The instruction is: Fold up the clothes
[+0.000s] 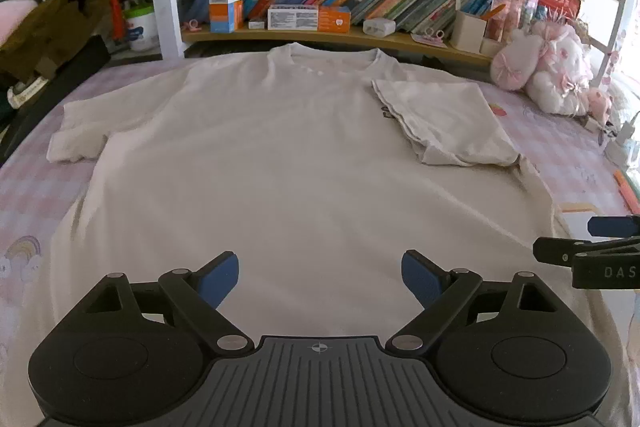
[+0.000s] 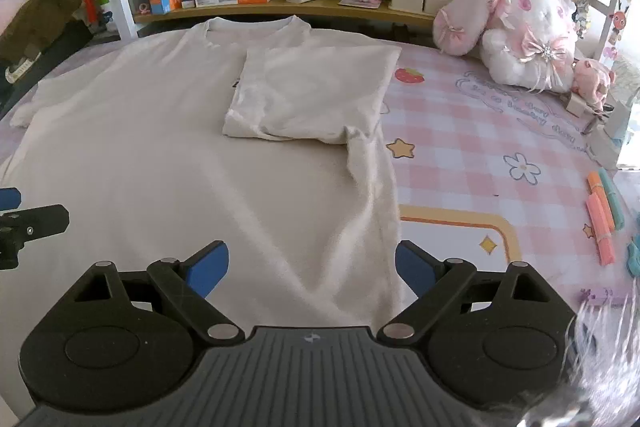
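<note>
Both tools, the left tool [image 1: 320, 277] and the right tool [image 2: 312, 269], hang with jaws apart and empty over the hem end of the white T-shirt [image 1: 280, 155], which lies flat on the bed [image 2: 460, 155], collar away. Its right sleeve [image 2: 312, 95] lies folded inward; the left sleeve [image 1: 80, 135] lies spread, nearer the left tool.

The folded sleeve [image 2: 308, 95] hides a dark print [image 1: 386, 111] (perhaps lettering); the T-shirt [image 1: 280, 167] hem lies under both hand-held grippers.
</note>
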Demonstrator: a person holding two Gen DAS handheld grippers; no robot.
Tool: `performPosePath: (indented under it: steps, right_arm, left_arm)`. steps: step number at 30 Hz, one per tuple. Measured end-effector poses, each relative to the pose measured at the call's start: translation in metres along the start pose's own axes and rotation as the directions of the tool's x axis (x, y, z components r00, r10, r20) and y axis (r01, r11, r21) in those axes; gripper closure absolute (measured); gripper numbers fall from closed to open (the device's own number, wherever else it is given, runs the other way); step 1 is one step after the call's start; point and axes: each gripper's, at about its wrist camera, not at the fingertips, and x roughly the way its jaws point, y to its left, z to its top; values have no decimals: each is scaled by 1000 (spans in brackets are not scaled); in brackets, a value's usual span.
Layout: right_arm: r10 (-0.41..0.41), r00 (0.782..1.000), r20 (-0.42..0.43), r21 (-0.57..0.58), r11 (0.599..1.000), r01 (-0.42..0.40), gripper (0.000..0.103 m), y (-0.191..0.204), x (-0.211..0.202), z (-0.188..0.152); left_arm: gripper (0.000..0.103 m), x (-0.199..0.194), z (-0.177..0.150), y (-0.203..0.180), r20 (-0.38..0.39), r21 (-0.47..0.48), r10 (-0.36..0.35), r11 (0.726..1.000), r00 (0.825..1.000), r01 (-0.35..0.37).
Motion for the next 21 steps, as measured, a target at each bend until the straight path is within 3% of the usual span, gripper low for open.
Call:
performPosePath:
  steps: [21]
  right_arm:
    - [-100, 995, 10, 45, 994, 99, 10, 101, 1, 2]
  left_arm:
    - [12, 7, 21, 125, 36, -11, -37, 999, 999, 37]
